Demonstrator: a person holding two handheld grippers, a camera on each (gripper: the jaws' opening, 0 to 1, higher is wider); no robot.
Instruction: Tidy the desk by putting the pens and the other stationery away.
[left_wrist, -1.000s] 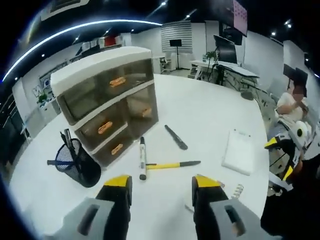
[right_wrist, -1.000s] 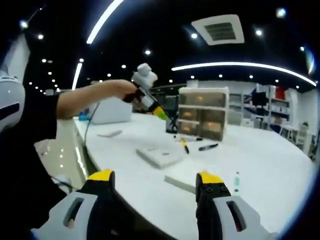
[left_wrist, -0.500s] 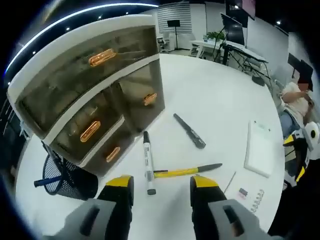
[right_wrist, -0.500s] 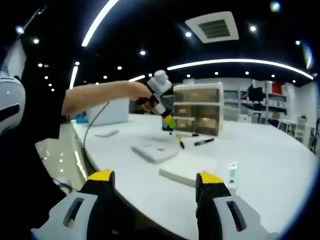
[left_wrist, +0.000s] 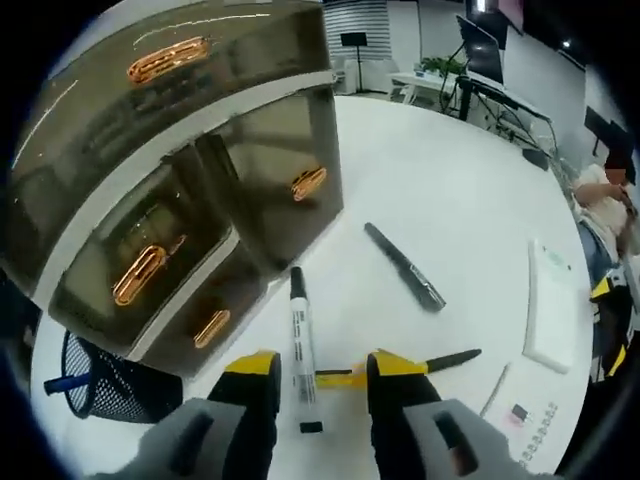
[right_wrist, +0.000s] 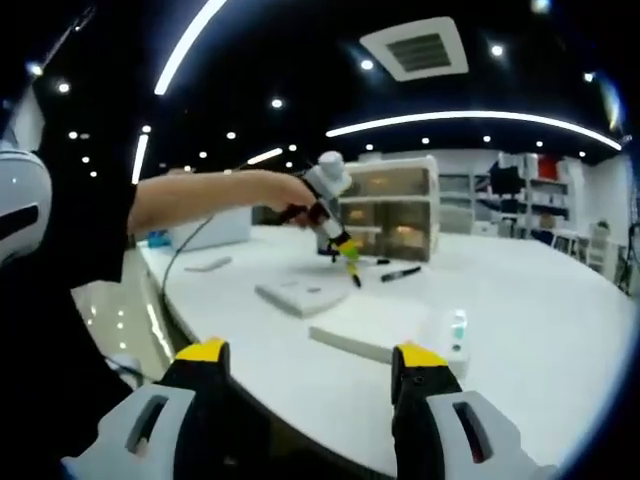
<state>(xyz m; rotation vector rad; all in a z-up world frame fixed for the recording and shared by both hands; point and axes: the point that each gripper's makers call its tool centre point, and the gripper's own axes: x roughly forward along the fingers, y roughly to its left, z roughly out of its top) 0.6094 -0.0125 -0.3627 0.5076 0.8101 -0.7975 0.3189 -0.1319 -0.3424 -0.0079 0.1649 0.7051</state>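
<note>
My left gripper is open and low over the white desk. A white marker with a black cap lies between its yellow-tipped jaws. A yellow pen with a black tip lies crosswise just beyond the right jaw, partly hidden by it. Further out rests a black pen. In the right gripper view a person's hand holds the left gripper down by those pens. My right gripper is open with nothing in it, at the desk's near edge.
A smoked drawer unit with orange handles stands close on the left, a black mesh pen cup below it. A white notepad lies at the right. In the right gripper view: notepad, flat white pad, small bottle.
My left gripper has dropped and closed in on the marker and yellow pen, so the drawer unit looms larger. The right gripper has barely moved.
</note>
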